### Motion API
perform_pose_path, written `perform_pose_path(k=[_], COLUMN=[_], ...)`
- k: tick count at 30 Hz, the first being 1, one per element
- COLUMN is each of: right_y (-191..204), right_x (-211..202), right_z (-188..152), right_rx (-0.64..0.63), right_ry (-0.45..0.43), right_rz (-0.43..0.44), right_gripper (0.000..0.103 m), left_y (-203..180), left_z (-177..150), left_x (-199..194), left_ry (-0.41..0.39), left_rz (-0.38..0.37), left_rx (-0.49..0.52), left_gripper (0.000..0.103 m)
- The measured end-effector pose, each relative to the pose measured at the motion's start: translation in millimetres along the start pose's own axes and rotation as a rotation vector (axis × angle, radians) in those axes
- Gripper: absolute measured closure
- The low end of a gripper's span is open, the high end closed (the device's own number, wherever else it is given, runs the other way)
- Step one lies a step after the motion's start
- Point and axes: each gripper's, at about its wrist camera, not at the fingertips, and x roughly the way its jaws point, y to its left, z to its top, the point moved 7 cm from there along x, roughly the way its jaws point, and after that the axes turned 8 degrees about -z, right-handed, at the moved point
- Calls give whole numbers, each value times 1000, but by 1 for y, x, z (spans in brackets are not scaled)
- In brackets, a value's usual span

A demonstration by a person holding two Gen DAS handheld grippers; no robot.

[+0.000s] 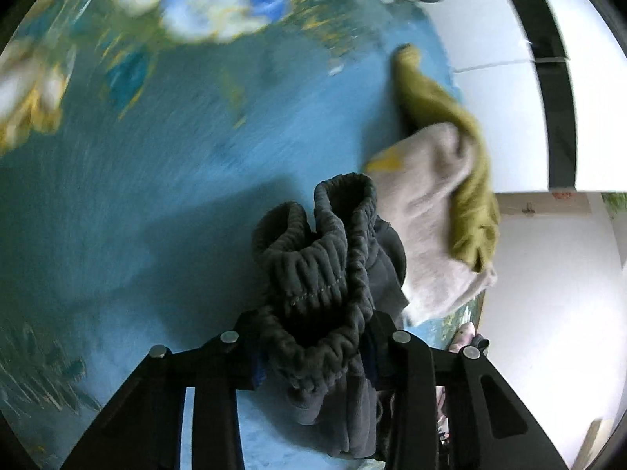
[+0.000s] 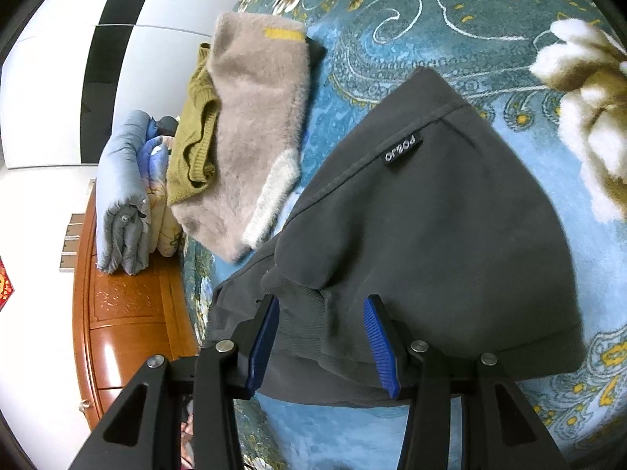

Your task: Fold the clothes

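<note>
Between the black fingers of the left gripper [image 1: 315, 337], in the left wrist view, a bunched dark grey garment [image 1: 325, 282] is pinched, its ribbed elastic waistband rising straight ahead of the jaws and folding over them while the rest hangs down towards the camera. Beyond the gripper and to its right lie a beige fluffy sweater [image 1: 427, 227] and an olive knit garment [image 1: 466, 156] stacked together on the blue floral bedspread [image 1: 164, 196], which is blurred. Seen from the right wrist view, the right gripper [image 2: 321, 313] points down at the same dark grey garment [image 2: 431, 235], its blue-padded fingers [image 2: 380, 348] spread apart with the ribbed hem lying between them and not clamped. Ahead and left of this gripper sit the beige sweater [image 2: 254, 117] and the olive knit [image 2: 196, 133], and farther left a folded pale blue quilt [image 2: 121, 188] rests on an orange wooden cabinet [image 2: 125, 313].
</note>
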Motion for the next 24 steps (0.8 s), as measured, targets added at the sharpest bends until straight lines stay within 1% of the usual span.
perform_pose_path(k=[1, 3, 5, 7, 10, 13, 15, 18, 21, 24], right_y=[0, 0, -1, -1, -1, -4, -8, -17, -19, -20], right_x=[-2, -5, -6, -8, -15, -30, -42, -55, -63, -70], right_z=[1, 3, 5, 6, 8, 11, 13, 15, 15, 14], right_rx=[5, 17, 26, 28, 24, 30, 49, 92, 104, 111], right_ry=[-6, -19, -25, -31, -51, -96, -128, -161, -178, -192], right_rz=[10, 34, 47, 53, 63, 83, 107, 144, 162, 177], right_gripper=[54, 54, 54, 54, 54, 54, 54, 54, 54, 54], left_y=[-12, -40, -81, -132, -189, -237, -256, -280, -286, -284], left_z=[4, 11, 3, -19, -51, -101, -134, -187, -229, -262], left_x=[-5, -11, -4, 12, 31, 47, 58, 84, 107, 122], left_ry=[-13, -30, -22, -10, 8, 40, 63, 90, 128, 150], left_rz=[3, 32, 82, 137, 195, 235, 252, 295, 340, 388], left_rx=[42, 145, 311, 526, 761, 982, 1094, 1273, 1373, 1459], left_gripper=[64, 64, 64, 64, 63, 63, 63, 63, 63, 63])
